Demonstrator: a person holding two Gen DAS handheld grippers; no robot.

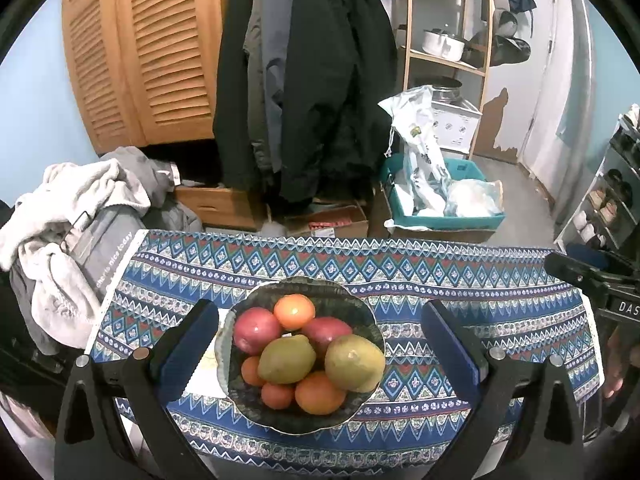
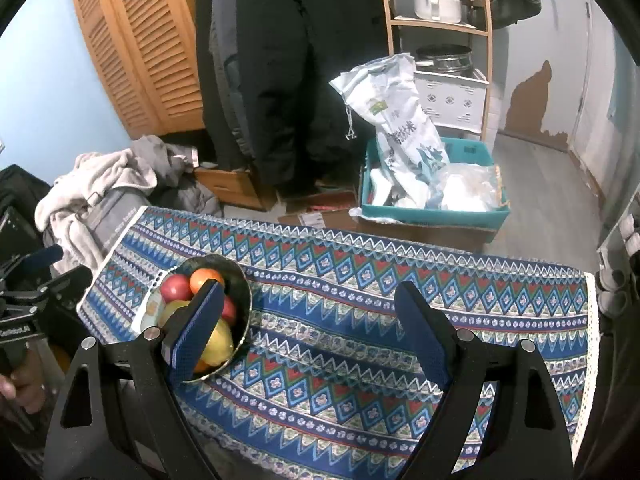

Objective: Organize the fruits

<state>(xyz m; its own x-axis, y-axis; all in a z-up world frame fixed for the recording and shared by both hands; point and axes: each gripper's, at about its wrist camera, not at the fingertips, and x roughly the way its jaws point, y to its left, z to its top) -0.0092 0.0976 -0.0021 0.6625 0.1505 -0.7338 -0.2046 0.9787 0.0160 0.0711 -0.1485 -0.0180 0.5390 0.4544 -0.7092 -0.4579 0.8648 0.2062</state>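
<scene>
A dark bowl [image 1: 300, 412] with a wavy rim stands on the table [image 1: 500, 320], which is covered by a blue cloth with a zigzag and diamond pattern. The bowl is full of fruits: two yellow-green mangoes [image 1: 286, 359], two red apples [image 1: 256, 330] and several oranges [image 1: 294, 311] of different size. Under the left edge of the bowl lies a white paper or card [image 1: 208, 380]; its print is too small to read.

The left hand-held gripper [image 1: 320, 344] hangs over the bowl with its blue-padded fingers [image 1: 184, 348] wide apart, one on each side of the bowl, and nothing is between the pads. The right hand-held gripper [image 2: 316, 328] is also spread apart and holds nothing; below it is only the bare cloth, and the bowl [image 2: 240, 292] is to its left, partly hidden behind its left finger [image 2: 200, 328].

Some writing can be read. On the other gripper at the right edge of the left wrist view the white letters "DAS" [image 1: 626, 306] show, the rest is cut off. A grey bag [image 1: 108, 248] beside the table has a white line of text that ends with "nice today". Behind the table a white sack [image 2: 404, 132] with Chinese characters and a green label stands in a teal crate [image 2: 436, 212]. On the gripper body at the left edge of the right wrist view there is a small white word [image 2: 14, 330], too blurred to read.
</scene>
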